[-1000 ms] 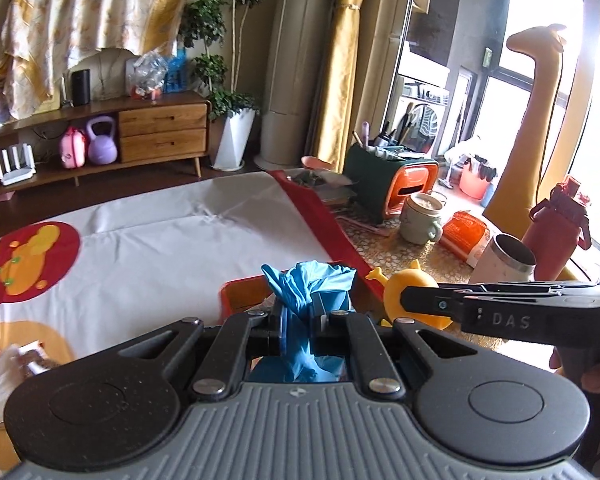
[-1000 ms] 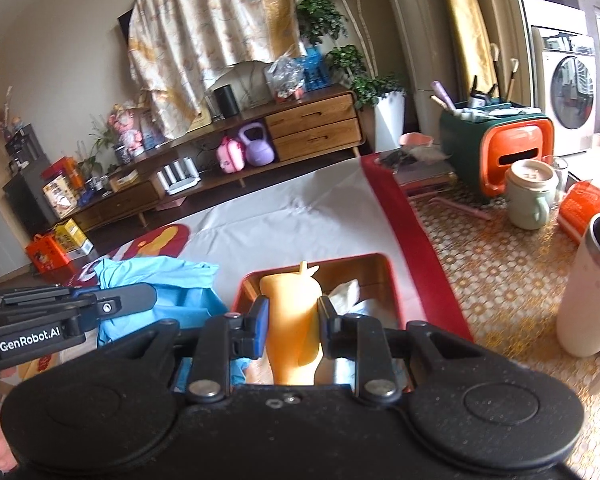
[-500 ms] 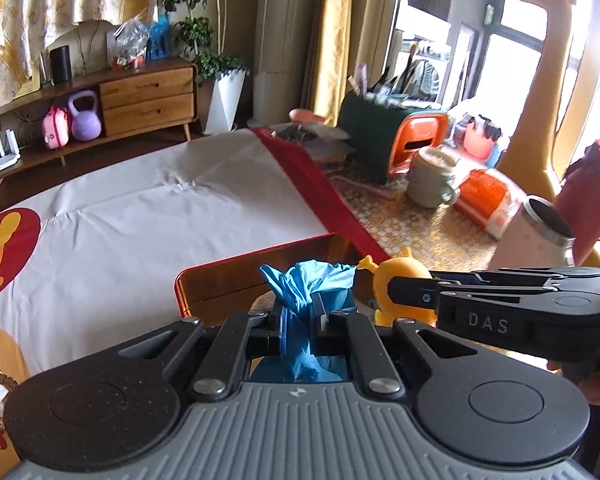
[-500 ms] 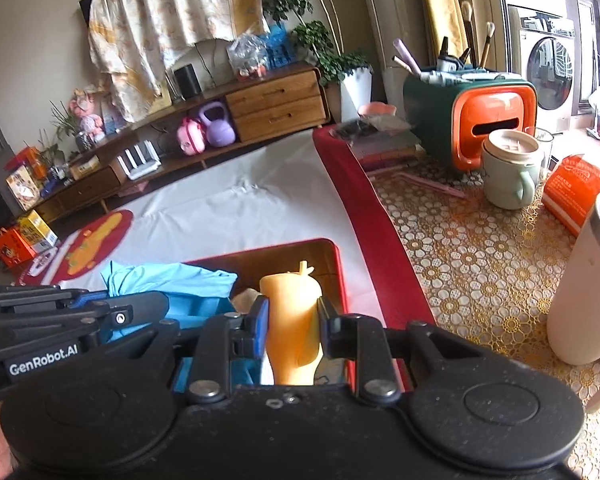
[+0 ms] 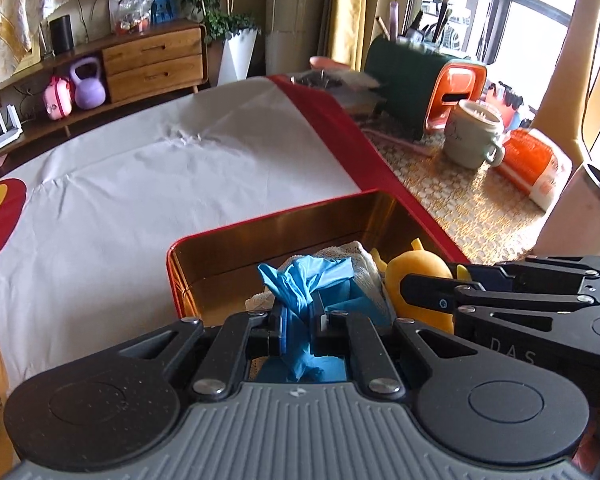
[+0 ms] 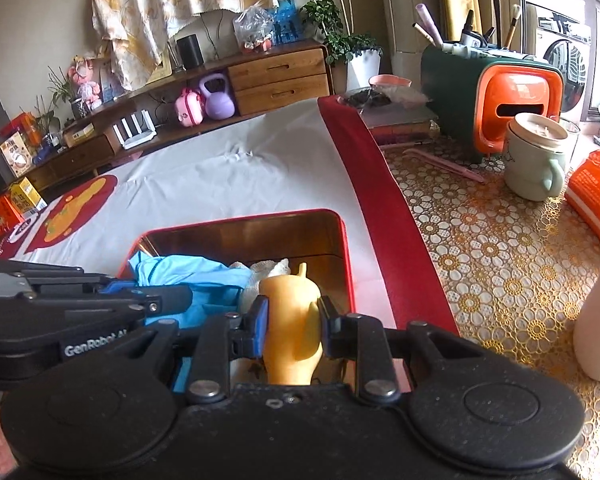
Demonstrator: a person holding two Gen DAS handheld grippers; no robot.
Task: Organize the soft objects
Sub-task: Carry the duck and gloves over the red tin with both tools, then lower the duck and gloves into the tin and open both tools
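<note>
1. The left gripper (image 5: 300,322) is clamped narrow on a bunched blue cloth (image 5: 306,280), which pokes up between its pads and hangs below them

2. The right gripper (image 6: 293,322) is pinched on a yellow soft toy (image 6: 290,312); both pads press its sides and the jaws stand moderately apart around its body

3. A red tin box (image 5: 260,236) with a shiny gold inside sits on the white sheet (image 5: 140,184), its lid off; in the left wrist view it fills the centre, with its far wall toward 12 o'clock

4. Both grippers hang over the near part of the box, side by side: from the left wrist view the right gripper comes in at 3 o'clock, and from the right wrist view the left gripper comes in at 9 o'clock

5. A white knitted cloth (image 5: 356,258) lies inside the box, between the blue cloth and the yellow soft toy; whether either held thing touches the box floor cannot be told

6. A red border (image 6: 380,200) edges the sheet, running from 12 toward 5 o'clock past the box in the right wrist view

7. Beyond it, at 2 o'clock, a pale green mug (image 6: 536,156) stands on a gold flowered tablecloth (image 6: 500,248), in front of a green and orange organiser (image 6: 500,80)
</note>
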